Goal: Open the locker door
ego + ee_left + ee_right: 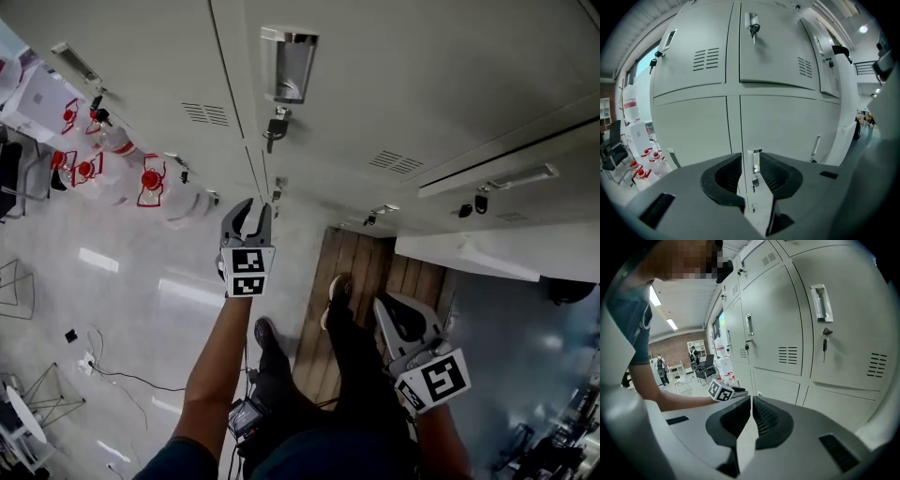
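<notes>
Cool, even indoor light, moderately bright. Ceiling strip lights glow in right gripper view; small spot lamp flares in left gripper view. Glossy floor carries pale reflections. Locker fronts softly lit, faint shadows. Gripper views fisheye: black corners, bowed lines, soft foreground.

2 grippers, 2 shoes, 1 wooden board

The person wears a blue short sleeve, dark trousers and dark shoes. The left gripper and the right gripper have grey bodies with black ribbed fingers. Each carries a white cube printed with black square markers.
</notes>
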Action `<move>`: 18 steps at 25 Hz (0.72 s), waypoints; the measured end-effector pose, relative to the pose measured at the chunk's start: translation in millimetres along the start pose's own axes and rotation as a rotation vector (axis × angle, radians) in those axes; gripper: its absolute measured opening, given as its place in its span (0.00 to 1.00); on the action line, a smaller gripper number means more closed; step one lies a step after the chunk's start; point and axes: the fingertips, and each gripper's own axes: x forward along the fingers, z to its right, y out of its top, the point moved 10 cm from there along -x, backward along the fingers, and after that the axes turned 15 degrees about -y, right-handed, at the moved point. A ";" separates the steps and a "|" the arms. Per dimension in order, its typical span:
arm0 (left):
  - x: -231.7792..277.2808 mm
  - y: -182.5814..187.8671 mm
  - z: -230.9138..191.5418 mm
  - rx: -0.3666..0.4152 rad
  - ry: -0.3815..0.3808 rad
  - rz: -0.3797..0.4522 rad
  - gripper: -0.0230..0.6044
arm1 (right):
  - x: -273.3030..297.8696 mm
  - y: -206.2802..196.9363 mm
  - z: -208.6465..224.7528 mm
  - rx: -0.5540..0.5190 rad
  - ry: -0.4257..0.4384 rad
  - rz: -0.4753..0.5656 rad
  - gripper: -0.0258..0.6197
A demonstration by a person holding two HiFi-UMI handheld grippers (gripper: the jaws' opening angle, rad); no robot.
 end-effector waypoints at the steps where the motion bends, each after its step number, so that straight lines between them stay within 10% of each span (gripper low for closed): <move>1: 9.8 -4.6 -1.2 -0.006 0.010 -0.007 0.24 | 2.5 -4.5 2.5 0.000 0.002 -0.013 0.10; 18: 113.0 -42.5 -18.0 -0.100 0.118 -0.058 0.25 | 37.9 -41.9 40.1 0.032 -0.006 -0.112 0.10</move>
